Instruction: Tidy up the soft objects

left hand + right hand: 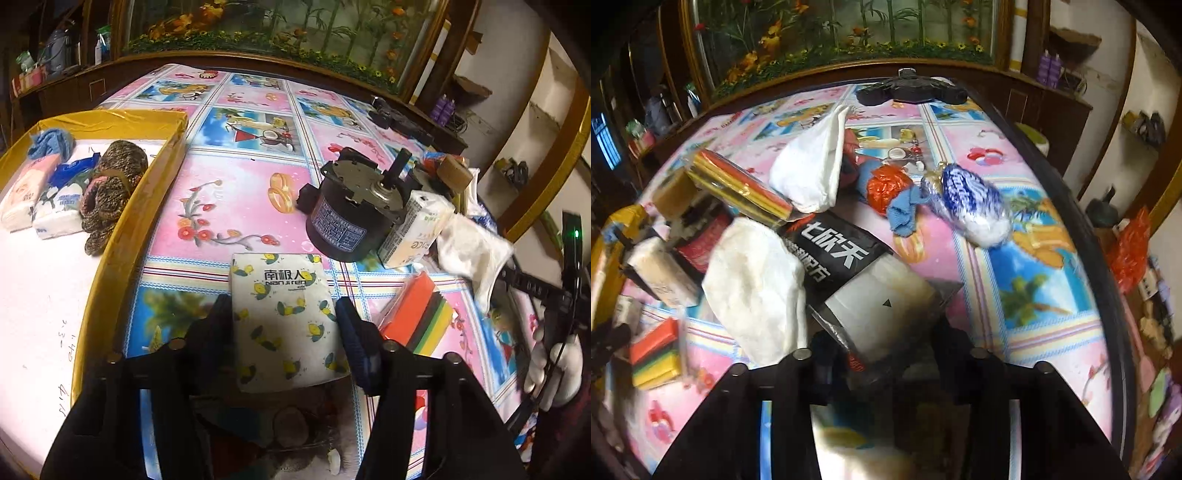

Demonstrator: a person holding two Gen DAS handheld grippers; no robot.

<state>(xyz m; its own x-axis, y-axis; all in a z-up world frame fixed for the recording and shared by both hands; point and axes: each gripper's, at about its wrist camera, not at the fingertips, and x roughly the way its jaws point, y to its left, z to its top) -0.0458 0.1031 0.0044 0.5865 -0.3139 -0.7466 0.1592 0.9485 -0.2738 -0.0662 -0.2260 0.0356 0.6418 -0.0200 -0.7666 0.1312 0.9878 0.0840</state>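
My left gripper (284,325) is closed around a white tissue pack (286,325) printed with yellow bees; both fingers touch its sides, low over the table. A gold tray (155,184) at left holds tissue packs (59,206), a brown knitted piece (110,192) and a blue cloth (51,142). My right gripper (882,336) grips a black-and-clear wrapped pack (864,291). Near it lie white cloths (757,284), a striped sponge stack (738,184), an orange-and-blue bundle (894,192) and a blue-white ball (971,203).
A heavy black motor (343,214) stands mid-table beside a tissue pack (417,229) and a striped sponge stack (421,314). A black tool (912,90) lies at the table's far edge. A gold-framed aquarium (277,33) is behind.
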